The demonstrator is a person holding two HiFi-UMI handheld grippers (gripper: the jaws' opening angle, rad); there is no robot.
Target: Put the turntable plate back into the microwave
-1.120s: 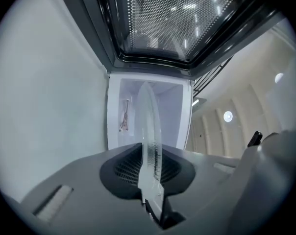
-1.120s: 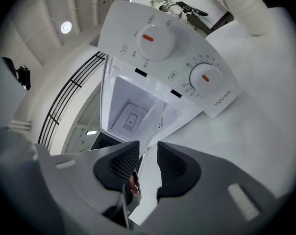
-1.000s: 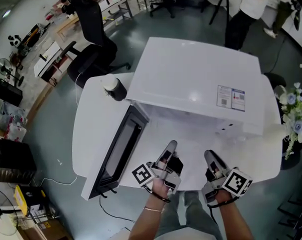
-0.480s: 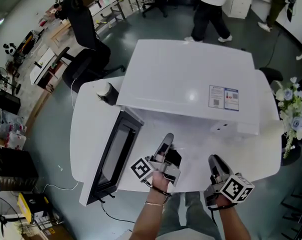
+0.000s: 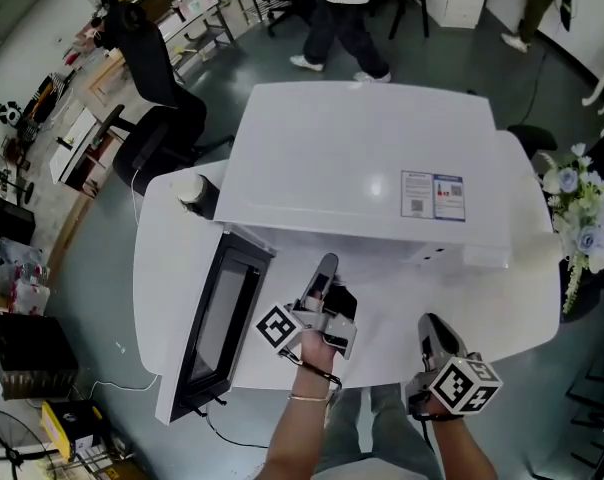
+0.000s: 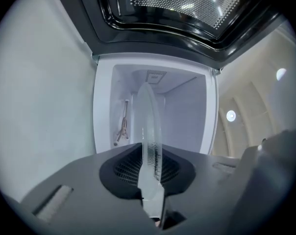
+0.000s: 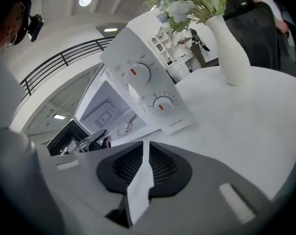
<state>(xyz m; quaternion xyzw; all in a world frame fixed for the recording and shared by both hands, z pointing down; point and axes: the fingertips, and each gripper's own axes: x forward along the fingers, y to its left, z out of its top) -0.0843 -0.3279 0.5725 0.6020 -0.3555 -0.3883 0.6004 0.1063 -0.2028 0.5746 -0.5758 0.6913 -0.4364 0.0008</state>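
Slippage worries me most: the left gripper (image 5: 325, 266) pinches the glass plate (image 6: 149, 131) by one rim only, so its weight hangs forward and could sag or twist out. If it goes in off line, the far edge could clip the microwave (image 5: 362, 158) frame or the open door (image 5: 217, 318). Set down carelessly, it may sit off the hub (image 6: 122, 124) on the cavity floor. The left hand points level at the cavity, rolled on its side, with the plate flat just before the opening. The right gripper (image 5: 434, 326) tilts down over the table (image 5: 522, 313) to the right, its jaws a narrow slit with nothing between them.
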